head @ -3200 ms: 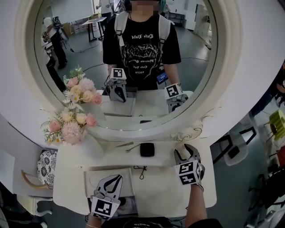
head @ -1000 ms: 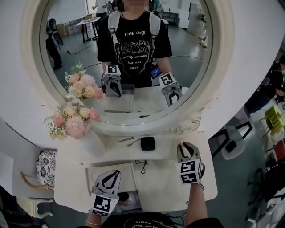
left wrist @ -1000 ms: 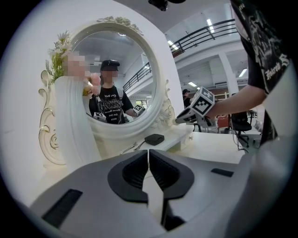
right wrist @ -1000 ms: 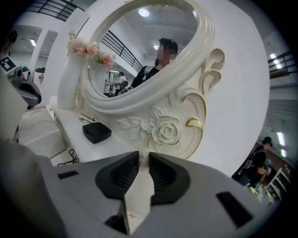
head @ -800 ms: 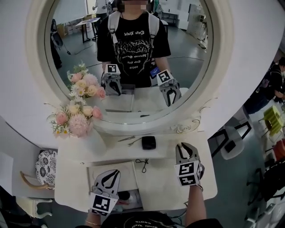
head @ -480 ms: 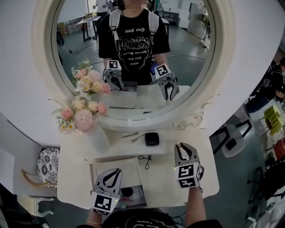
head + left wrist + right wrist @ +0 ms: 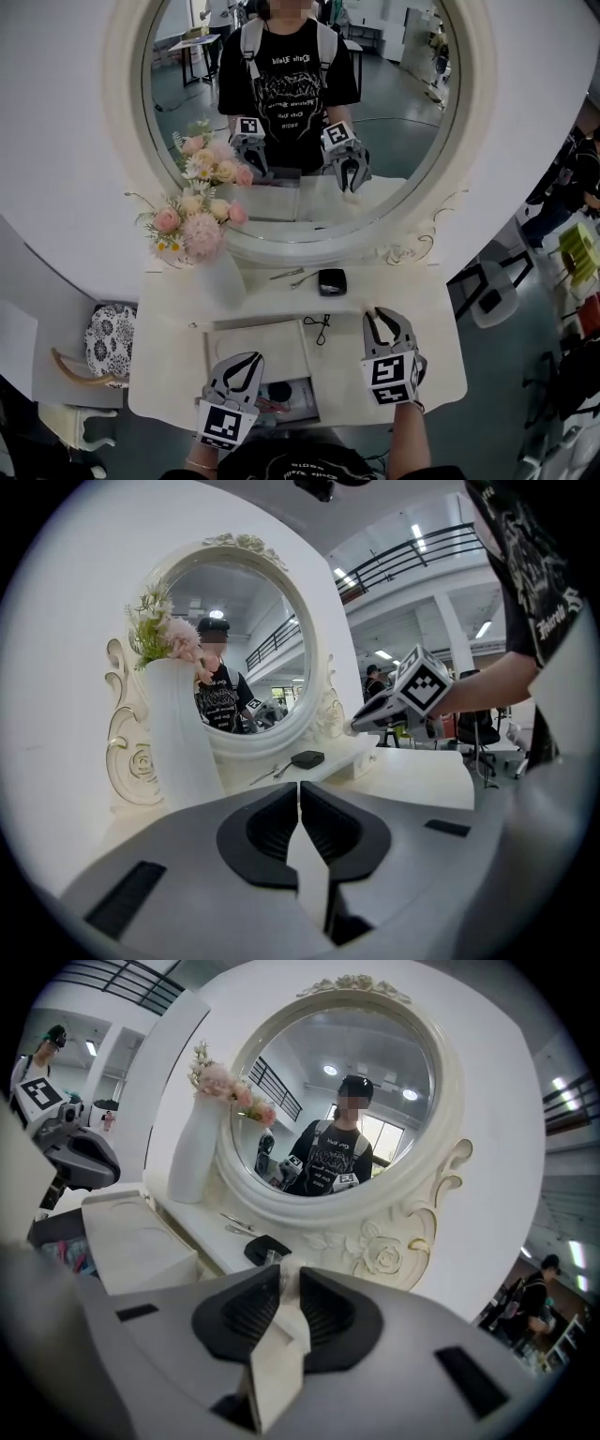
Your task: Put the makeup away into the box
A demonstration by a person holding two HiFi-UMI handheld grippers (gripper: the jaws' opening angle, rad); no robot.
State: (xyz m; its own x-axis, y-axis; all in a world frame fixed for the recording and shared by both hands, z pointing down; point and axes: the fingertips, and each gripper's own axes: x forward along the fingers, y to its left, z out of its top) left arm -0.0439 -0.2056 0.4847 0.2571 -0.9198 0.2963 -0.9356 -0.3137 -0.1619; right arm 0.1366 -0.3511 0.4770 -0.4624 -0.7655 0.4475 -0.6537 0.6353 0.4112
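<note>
Some pieces lie in the open box [image 7: 315, 401], the right gripper [image 7: 387, 317] clamps a small pale item [image 7: 272, 1262] near it, the left gripper [image 7: 246, 361] is closed and empty, and a black compact [image 7: 331, 280] waits by the mirror.

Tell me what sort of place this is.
Probably a vanity table staged in a large hall: ornate round mirror, flower vase, black compact; the reflection shows worktables and bare floor.

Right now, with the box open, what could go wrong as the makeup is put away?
The right gripper pinches a small pale item only at its tips; it might slip before the box. The tall vase stands close by the box; a sweeping left gripper could topple it.
</note>
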